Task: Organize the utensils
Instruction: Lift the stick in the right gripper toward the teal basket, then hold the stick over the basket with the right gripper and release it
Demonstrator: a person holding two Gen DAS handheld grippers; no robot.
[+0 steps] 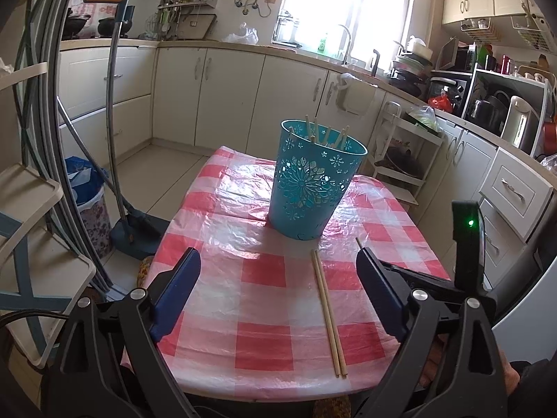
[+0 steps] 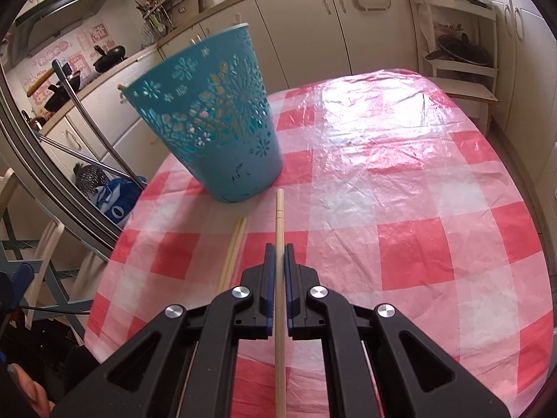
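Right gripper (image 2: 277, 261) has its jaws clamped on a single chopstick (image 2: 279, 219), tip aimed at the teal basket (image 2: 209, 122), probably so it drops in beside the others. Two loose chopsticks (image 1: 327, 310) wait on the checkered counter (image 1: 261, 278); left gripper (image 1: 278, 278) hovers, jaws apart.

Left black two-finger gripper with blue pads (image 1: 278, 289) spread wide, holding nothing, right black two-finger gripper with blue pads (image 2: 278, 254) clamped on a single pale wooden chopstick (image 2: 279, 230)

Your left wrist view looks along the checked table (image 1: 264, 278) from farther back; your right sits nearer, sharing the teal basket (image 2: 216, 118).
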